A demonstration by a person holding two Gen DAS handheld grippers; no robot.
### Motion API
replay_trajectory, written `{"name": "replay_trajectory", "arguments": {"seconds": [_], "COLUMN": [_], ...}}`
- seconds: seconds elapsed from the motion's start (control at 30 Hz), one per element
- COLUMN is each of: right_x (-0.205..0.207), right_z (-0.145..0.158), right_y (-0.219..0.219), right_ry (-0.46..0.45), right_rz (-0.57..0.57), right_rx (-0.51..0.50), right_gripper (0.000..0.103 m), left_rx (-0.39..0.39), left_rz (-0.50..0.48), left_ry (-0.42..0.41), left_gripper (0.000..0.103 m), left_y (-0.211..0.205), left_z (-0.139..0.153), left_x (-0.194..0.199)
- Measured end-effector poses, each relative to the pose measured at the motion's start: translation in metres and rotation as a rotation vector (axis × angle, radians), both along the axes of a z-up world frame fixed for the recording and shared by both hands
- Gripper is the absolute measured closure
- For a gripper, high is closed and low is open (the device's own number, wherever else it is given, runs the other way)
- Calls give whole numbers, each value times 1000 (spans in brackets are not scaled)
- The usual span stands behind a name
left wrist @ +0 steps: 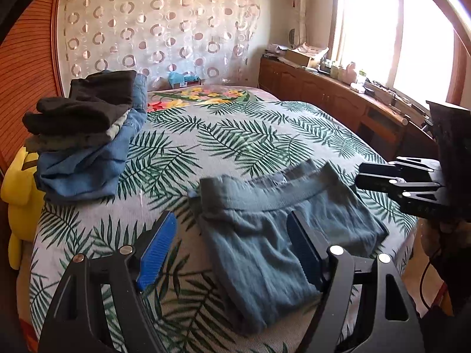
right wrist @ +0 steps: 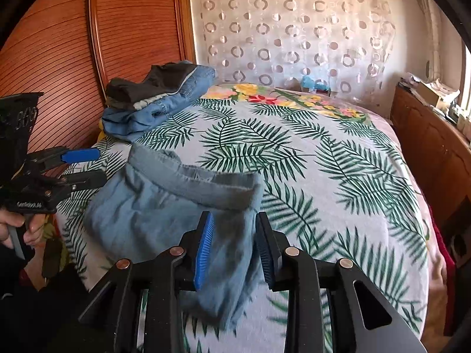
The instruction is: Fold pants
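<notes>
A pair of blue-grey pants (left wrist: 265, 235) lies folded on the palm-leaf bedspread (left wrist: 235, 135), waistband toward the far side. My left gripper (left wrist: 232, 250) is open above its left part, blue pads wide apart, holding nothing. In the right wrist view the pants (right wrist: 164, 206) lie in front of my right gripper (right wrist: 234, 250), which is open with its pads either side of the pants' near right edge; the cloth lies between the pads but is not pinched. The right gripper also shows in the left wrist view (left wrist: 382, 179), and the left gripper shows in the right wrist view (right wrist: 85, 164).
A stack of folded dark and denim clothes (left wrist: 88, 135) sits at the bed's far left, also in the right wrist view (right wrist: 159, 97). A yellow plush toy (left wrist: 20, 188) lies beside it. A wooden cabinet (left wrist: 338, 94) with clutter runs along the right under the window.
</notes>
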State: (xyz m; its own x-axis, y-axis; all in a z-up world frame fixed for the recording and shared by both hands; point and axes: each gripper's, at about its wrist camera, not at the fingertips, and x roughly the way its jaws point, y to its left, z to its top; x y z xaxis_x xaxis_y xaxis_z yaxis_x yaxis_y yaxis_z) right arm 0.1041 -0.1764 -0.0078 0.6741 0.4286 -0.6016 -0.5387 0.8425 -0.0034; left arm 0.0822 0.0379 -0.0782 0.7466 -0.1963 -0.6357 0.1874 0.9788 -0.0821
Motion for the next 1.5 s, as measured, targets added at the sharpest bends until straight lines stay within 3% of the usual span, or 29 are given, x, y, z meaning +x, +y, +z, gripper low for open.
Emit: {"name": "replay_trajectory", "arguments": {"seconds": [0.27,0.47,0.5,0.53,0.77,0.9,0.97,1.17,1.5], "right_x": [52,66,65,64,57,67,74,88,71], "right_z": [-12,-16,-15,-14,9,6,-5,-23,-11], "right_y": [15,23,24,26,30,33,36,41,33], "right_ry": [86,121,115,107,-28,-54,-33,25,16], "right_rz": [-43,-40,-25,-7,11,-15,-37,-58,-46], "right_rx": [-13,-11,-6,-8,27,5,-27,-46,-27], "right_gripper": [72,73,86,94,96,96,96,96,95], "left_rx": [7,10,10,10,1,5,-2,-11,7], "left_rz": [12,21,25,26,42,32,14,3,43], "left_ry": [23,35,38,39,30,23,37,57,80], "left_gripper": [25,25,25,25,25,26,48,81,79], "left_y": [1,4,4,5,8,6,6,6,7], "left_z": [-7,-11,-12,-13,-11,-12,-15,-21,-23], "left_x": [19,20,20,20,20,24,28,39,43]}}
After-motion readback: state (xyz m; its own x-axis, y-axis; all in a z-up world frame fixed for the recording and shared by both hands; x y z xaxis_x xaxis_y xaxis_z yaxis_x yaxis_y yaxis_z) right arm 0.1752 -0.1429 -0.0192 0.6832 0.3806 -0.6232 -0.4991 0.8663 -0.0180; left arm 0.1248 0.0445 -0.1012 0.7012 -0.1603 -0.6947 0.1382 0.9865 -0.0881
